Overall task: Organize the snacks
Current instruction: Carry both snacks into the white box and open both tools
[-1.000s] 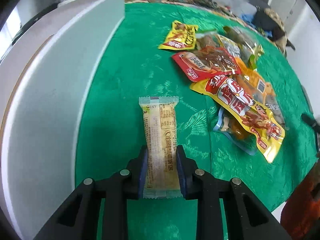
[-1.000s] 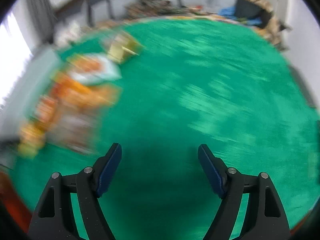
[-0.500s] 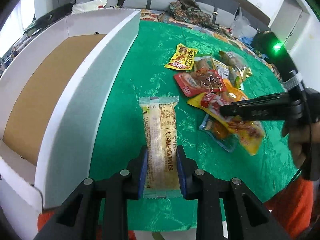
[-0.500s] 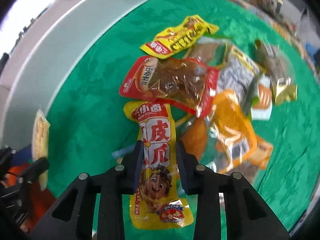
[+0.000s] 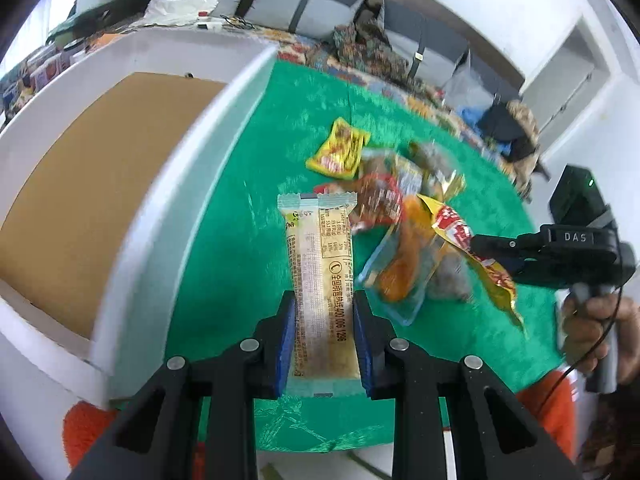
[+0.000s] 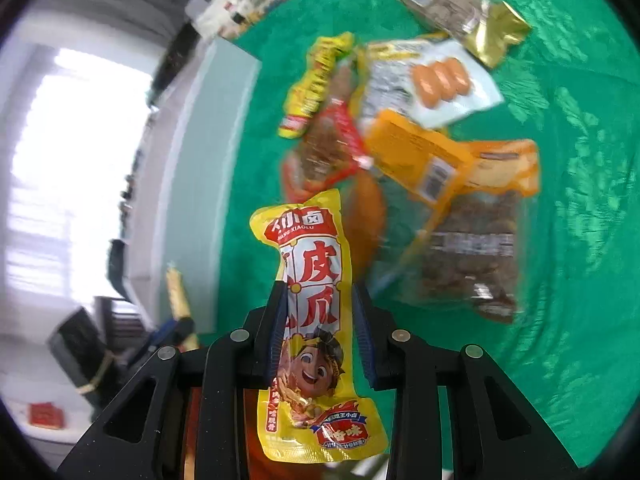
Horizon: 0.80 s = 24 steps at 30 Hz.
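Observation:
My left gripper is shut on a long pale snack bar packet, held lifted above the green table beside the white box. In the right wrist view my right gripper is shut on a yellow packet with red characters and a cartoon face, raised clear of the snack pile. The left wrist view shows that right gripper from the side, a hand on its handle and the yellow packet hanging from its jaws.
The white box has a bare brown cardboard floor and stands left of the pile. Several packets lie heaped on the cloth: a small yellow one, a red one, an orange one, a gold one. Sofas stand behind.
The right gripper went from open over bare cloth to shut on the yellow packet, then lifted it off the pile. The left gripper rose with the pale bar, so more of the box shows.

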Each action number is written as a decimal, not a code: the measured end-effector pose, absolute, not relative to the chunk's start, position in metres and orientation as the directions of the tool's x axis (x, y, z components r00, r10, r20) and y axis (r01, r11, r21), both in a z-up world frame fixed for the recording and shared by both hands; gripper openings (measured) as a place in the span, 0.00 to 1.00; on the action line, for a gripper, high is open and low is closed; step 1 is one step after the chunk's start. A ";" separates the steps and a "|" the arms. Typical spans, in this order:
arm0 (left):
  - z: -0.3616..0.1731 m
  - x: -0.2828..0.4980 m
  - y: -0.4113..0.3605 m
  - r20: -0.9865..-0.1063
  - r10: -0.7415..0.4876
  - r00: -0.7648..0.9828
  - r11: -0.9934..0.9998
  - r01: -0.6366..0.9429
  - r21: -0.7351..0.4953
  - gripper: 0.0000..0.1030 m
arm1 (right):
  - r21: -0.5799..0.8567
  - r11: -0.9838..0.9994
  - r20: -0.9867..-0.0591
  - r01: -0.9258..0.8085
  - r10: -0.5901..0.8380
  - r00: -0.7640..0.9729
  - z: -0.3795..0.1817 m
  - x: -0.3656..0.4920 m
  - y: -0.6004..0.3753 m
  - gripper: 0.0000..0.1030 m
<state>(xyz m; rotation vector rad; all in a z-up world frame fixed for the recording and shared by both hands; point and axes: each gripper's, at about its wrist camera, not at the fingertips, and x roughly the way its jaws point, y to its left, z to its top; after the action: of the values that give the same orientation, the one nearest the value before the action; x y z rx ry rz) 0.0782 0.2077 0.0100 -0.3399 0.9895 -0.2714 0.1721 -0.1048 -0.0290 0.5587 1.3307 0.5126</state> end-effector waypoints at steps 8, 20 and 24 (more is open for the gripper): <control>0.053 0.092 0.316 -0.769 -0.157 0.619 0.949 -0.122 -0.291 0.26 | 0.789 0.574 -0.550 -0.218 0.819 0.166 0.062 0.195 0.035 0.32; 0.035 0.086 0.359 -0.753 0.177 0.634 0.949 -0.312 -0.040 0.81 | 0.661 0.671 -0.580 -0.336 0.740 0.339 0.073 0.193 0.091 0.61; 0.035 0.104 0.307 -0.703 0.109 0.703 0.987 -0.160 -0.007 0.81 | 0.414 0.856 -0.709 -0.309 0.516 0.481 0.035 0.171 0.008 0.61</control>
<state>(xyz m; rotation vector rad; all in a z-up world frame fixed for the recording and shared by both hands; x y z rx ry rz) 0.1035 0.3066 0.0349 -0.0690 0.7774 0.1497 0.1711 0.0084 0.0351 0.2433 0.9439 0.5091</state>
